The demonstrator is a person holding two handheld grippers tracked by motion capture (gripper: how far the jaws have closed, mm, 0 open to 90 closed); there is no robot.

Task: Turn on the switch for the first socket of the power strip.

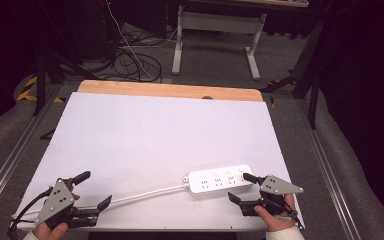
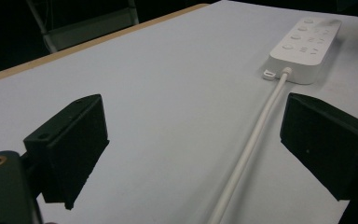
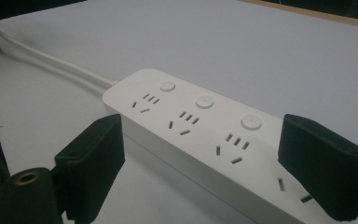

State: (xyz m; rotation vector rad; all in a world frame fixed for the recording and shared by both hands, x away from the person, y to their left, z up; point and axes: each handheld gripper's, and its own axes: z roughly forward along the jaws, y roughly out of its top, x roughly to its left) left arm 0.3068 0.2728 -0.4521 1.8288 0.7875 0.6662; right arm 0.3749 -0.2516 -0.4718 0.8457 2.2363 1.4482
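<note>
The rigid, light, probably slick power strip (image 1: pixel 220 178) is best gripped across its narrow sides, while right gripper (image 1: pixel 242 187) beside it and left gripper (image 1: pixel 94 189) over its limp cord (image 1: pixel 145 193) both gape empty.

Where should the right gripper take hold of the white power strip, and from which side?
Grip the power strip across its narrow width at the cable-free end, coming from the right gripper's side. The body is long and flat with straight parallel edges, and the open jaws already straddle that end.
</note>
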